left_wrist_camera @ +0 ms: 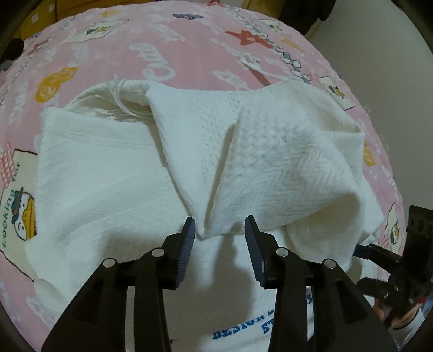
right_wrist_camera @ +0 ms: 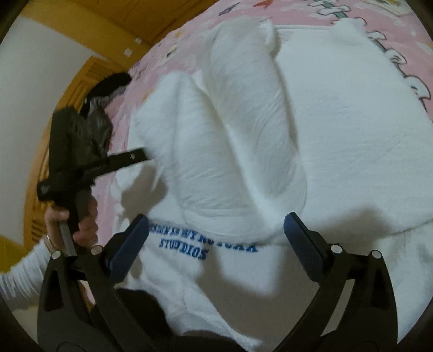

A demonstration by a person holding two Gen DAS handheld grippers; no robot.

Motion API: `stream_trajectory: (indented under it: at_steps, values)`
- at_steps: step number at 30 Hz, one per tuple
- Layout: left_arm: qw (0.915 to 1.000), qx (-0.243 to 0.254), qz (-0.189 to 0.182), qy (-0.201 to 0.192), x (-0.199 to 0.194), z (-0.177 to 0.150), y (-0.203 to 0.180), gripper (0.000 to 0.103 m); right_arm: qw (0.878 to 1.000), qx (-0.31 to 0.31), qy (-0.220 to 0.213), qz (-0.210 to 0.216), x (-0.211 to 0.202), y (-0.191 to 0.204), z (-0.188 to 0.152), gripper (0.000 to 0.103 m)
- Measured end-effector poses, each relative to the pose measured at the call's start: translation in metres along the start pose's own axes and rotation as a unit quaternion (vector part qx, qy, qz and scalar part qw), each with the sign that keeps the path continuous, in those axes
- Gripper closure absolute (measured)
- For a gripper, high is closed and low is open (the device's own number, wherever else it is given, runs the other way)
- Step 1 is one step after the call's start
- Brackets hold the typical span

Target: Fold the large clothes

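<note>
We count one large white textured sweatshirt (left_wrist_camera: 113, 189) with blue printed lettering (right_wrist_camera: 189, 247), spread over one pink cartoon-patterned bedspread (left_wrist_camera: 189, 54). It lies partly folded: a sleeve or side panel (left_wrist_camera: 284, 162) is laid over the body, and a fringe of white threads (left_wrist_camera: 121, 94) shows near the far edge.

We hold two black two-finger grippers with blue ribbed pads. Our left gripper (left_wrist_camera: 219, 232) hovers with its jaws moderately apart, released, the tips just beside the lower corner of the folded panel; nothing sits between the pads. Our right gripper (right_wrist_camera: 216, 230) stands wide open above the lettered part of the sweatshirt, grasping nothing.

In the right wrist view, the left gripper (right_wrist_camera: 140, 155) reaches the sweatshirt's edge from the side, held by one bare hand (right_wrist_camera: 81, 216) in a white sleeve (right_wrist_camera: 24, 270). One dark garment (right_wrist_camera: 108, 86) lies at the bedspread's far edge, beside orange wooden furniture (right_wrist_camera: 81, 16).
</note>
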State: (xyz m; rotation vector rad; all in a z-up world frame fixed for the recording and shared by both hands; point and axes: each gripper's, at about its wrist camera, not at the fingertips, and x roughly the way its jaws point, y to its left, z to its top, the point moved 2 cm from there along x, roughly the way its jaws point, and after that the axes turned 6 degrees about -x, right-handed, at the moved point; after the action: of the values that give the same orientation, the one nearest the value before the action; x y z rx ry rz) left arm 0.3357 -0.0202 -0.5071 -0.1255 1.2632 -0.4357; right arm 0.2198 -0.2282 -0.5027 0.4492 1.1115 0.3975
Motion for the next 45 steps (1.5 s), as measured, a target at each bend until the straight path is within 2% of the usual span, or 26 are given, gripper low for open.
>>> stream_trajectory:
  at_steps: [5,8,10,12,14,15,17,20,22,24,25,27,28,30,35,37,39,41,45]
  values:
    - [1.0000,-0.006,0.006,0.000,-0.008,-0.008,0.001,0.063,1.000,-0.008,0.012,-0.024,-0.024,0.003,-0.010,0.006]
    - [0.9999,-0.010,0.006,-0.006,-0.020,-0.012,0.002,0.059,0.998,-0.010,-0.015,-0.062,-0.056,0.005,-0.011,0.006]
    - [0.9997,-0.016,0.012,-0.013,-0.029,-0.013,0.001,0.056,0.998,-0.016,-0.031,-0.046,-0.071,0.011,0.003,0.006]
    - [0.9989,-0.033,0.030,-0.014,-0.032,-0.011,0.001,0.053,0.997,-0.056,-0.039,-0.037,-0.073,0.029,0.034,0.006]
    - [0.9970,-0.061,0.048,-0.009,-0.030,-0.009,0.005,0.052,0.990,-0.119,-0.021,-0.073,-0.056,0.053,0.067,0.006]
    - [0.9957,-0.074,0.055,-0.005,-0.028,-0.008,0.007,0.052,0.982,-0.157,-0.002,-0.100,-0.038,0.068,0.087,0.006]
    - [0.9921,-0.104,0.070,0.002,-0.022,-0.007,0.012,0.052,0.969,-0.206,0.029,-0.130,-0.004,0.093,0.112,0.006]
    - [0.9873,-0.147,0.059,0.011,-0.016,-0.008,0.022,0.052,0.946,-0.251,0.084,-0.185,0.053,0.112,0.138,0.008]
    - [0.9845,-0.169,0.044,0.014,-0.015,-0.011,0.029,0.052,0.935,-0.255,0.129,-0.211,0.082,0.111,0.140,0.023]
    - [0.9839,-0.173,0.041,0.015,-0.014,-0.013,0.034,0.052,0.930,-0.242,0.165,-0.221,0.104,0.104,0.140,0.057]
    - [0.9839,-0.173,0.040,0.015,-0.013,-0.015,0.036,0.051,0.930,-0.237,0.176,-0.222,0.107,0.100,0.137,0.064]
    - [0.9836,-0.176,0.038,0.019,-0.010,-0.017,0.041,0.051,0.926,-0.243,0.186,-0.220,0.113,0.095,0.133,0.084]
    - [0.9828,-0.180,0.034,0.022,-0.007,-0.018,0.044,0.051,0.926,-0.248,0.183,-0.220,0.112,0.099,0.132,0.090]
    - [0.9812,-0.189,0.028,0.028,-0.003,-0.019,0.048,0.051,0.924,-0.268,0.157,-0.224,0.102,0.107,0.133,0.094]
    - [0.9720,-0.229,-0.028,0.043,0.005,-0.020,0.047,0.051,0.923,-0.306,0.049,-0.229,0.051,0.141,0.164,0.095]
    - [0.9710,-0.230,-0.044,0.045,0.010,-0.011,0.039,0.051,0.920,-0.323,0.006,-0.222,0.030,0.159,0.178,0.095]
    - [0.9708,-0.231,-0.053,0.037,0.015,0.007,0.030,0.051,0.914,-0.348,-0.032,-0.209,0.006,0.179,0.187,0.095]
    - [0.9688,-0.239,-0.059,0.026,0.018,0.028,0.028,0.051,0.909,-0.361,-0.051,-0.200,-0.005,0.193,0.191,0.095]
    - [0.9629,-0.260,-0.072,-0.004,0.017,0.072,0.037,0.051,0.902,-0.378,-0.083,-0.190,-0.025,0.192,0.177,0.095]
